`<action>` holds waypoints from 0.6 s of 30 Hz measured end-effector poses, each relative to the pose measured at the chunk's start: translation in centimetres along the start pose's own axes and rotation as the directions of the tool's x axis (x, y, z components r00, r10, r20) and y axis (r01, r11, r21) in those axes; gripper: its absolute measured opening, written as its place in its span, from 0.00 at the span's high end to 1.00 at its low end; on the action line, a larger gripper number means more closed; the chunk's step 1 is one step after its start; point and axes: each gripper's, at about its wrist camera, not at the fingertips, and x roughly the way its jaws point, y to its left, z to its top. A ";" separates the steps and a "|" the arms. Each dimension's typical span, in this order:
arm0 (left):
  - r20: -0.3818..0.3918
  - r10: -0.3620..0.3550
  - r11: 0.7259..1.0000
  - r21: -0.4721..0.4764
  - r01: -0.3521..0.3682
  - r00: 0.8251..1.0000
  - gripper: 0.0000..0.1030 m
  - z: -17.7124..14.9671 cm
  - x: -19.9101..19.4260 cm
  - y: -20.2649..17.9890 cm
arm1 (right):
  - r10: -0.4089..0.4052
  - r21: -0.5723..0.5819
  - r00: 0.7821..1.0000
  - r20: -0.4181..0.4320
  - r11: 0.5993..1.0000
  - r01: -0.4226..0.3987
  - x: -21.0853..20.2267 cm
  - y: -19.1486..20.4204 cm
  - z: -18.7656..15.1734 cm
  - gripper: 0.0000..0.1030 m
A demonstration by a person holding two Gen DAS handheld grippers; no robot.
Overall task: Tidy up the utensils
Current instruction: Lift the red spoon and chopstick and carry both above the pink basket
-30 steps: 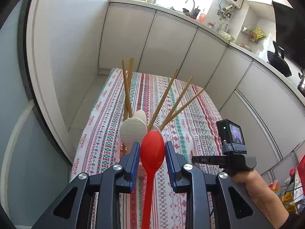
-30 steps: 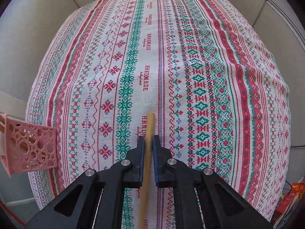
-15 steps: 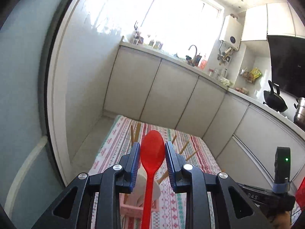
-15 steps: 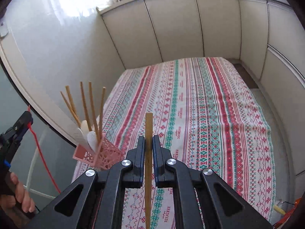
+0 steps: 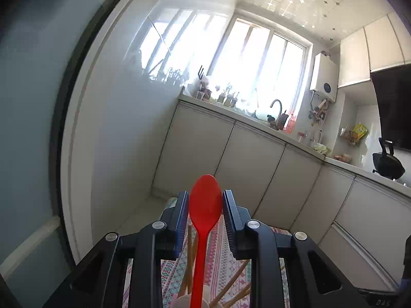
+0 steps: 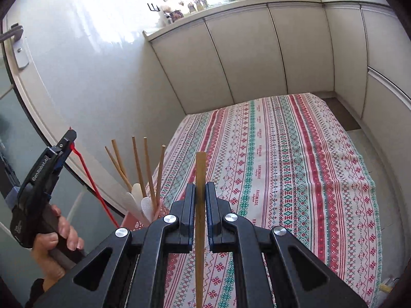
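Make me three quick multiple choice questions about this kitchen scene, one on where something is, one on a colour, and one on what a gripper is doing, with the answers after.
1. Where does the pink utensil holder stand?
A. at the left edge of the patterned tablecloth
B. on the kitchen counter
C. on the floor

2. What colour is the spoon between the left gripper's fingers?
A. white
B. red
C. green

3. What is the right gripper doing?
A. standing wide open and empty
B. shut on a fork
C. shut on a wooden chopstick

Answers:
1 A, the holder sits on the cloth's left edge, with chopsticks and pale spoons standing in it.
2 B, the bowl and handle are bright red.
3 C, the pads press both sides of the stick, which runs up past the fingertips.
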 end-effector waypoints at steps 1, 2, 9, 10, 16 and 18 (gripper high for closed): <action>0.006 0.006 1.000 0.010 -0.006 1.000 0.74 -0.3 0.2 -0.2 | 0.005 0.000 1.000 0.002 1.000 -0.005 0.0 0.0 0.1 0.92; 0.009 0.007 1.000 0.021 -0.007 1.000 0.74 -0.6 0.4 -0.3 | 0.012 0.001 1.000 0.005 1.000 -0.012 0.0 -0.1 0.1 0.92; -0.009 0.019 0.999 0.041 -0.019 1.000 0.74 -2.5 1.2 0.1 | 0.025 0.013 0.999 0.021 1.000 -0.026 -0.1 -0.4 0.1 0.92; -0.018 0.019 0.999 0.033 -0.019 1.000 0.74 -2.7 1.3 0.3 | 0.024 0.013 0.999 0.024 1.000 -0.024 -0.2 -0.4 0.1 0.92; -0.141 -0.022 0.999 0.028 0.026 0.990 0.68 -3.3 1.3 0.1 | 0.028 0.004 0.998 0.061 1.000 -0.029 -0.6 0.3 0.1 0.92; -0.182 -0.027 0.998 0.047 0.036 0.983 0.60 -3.4 0.9 -0.4 | 0.036 0.005 0.996 0.081 0.999 -0.037 -0.9 0.7 0.2 0.92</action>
